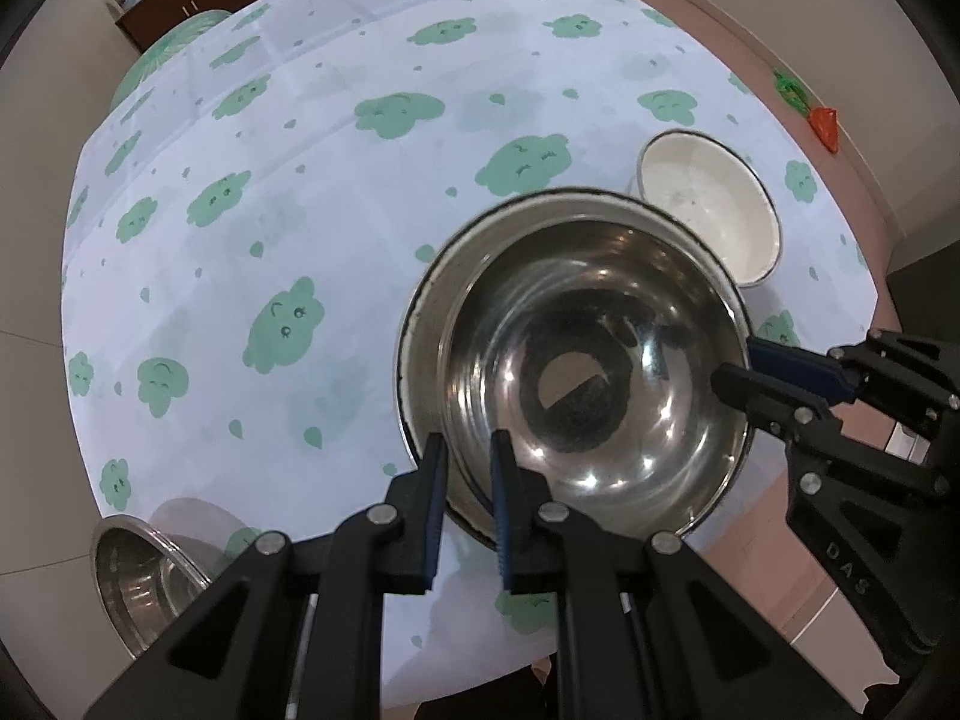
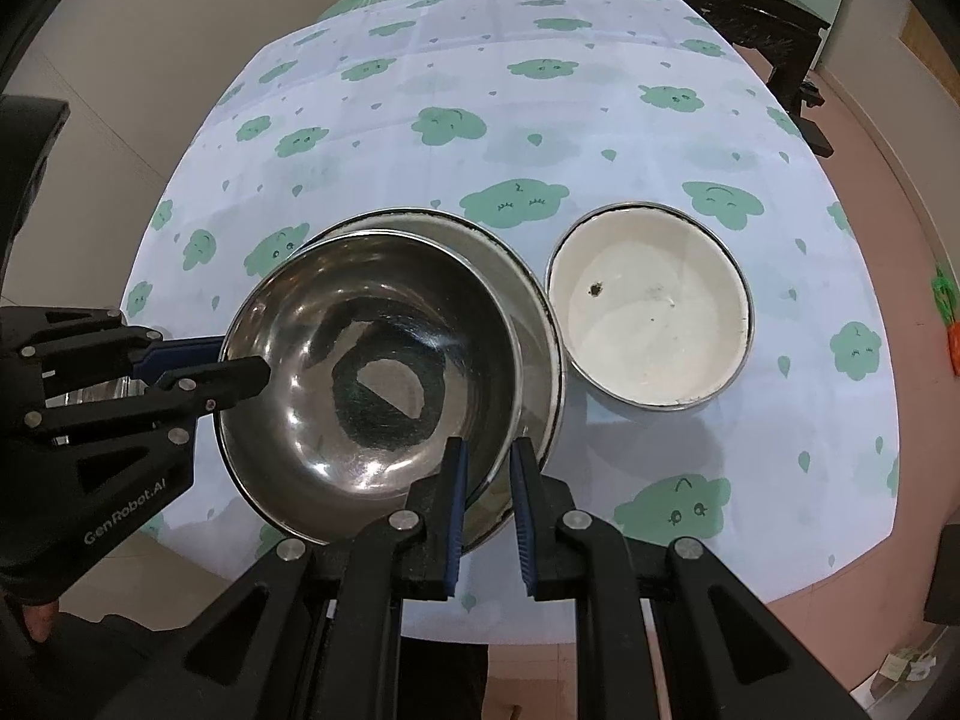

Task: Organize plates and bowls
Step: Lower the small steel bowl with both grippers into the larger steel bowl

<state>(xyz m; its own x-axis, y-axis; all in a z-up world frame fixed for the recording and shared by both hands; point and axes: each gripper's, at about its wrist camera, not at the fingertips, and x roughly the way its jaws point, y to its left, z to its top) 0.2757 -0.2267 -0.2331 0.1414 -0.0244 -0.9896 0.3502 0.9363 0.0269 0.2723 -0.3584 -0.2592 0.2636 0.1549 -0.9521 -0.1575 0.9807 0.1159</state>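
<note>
Two hand-held grippers, left [image 1: 468,480] and right [image 2: 487,483], pinch opposite rims of my steel bowl [image 2: 372,384], held over a bigger bowl [image 2: 534,324] on the counter [image 2: 660,120]: light, stiff, slippery, so rim grips suit.

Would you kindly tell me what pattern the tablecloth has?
The tablecloth is pale white-blue with green smiling clouds and small droplets, clearest in the right wrist view.

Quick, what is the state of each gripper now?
Left gripper: shut on the steel bowl rim.
Right gripper: shut on the same bowl's opposite rim.
</note>
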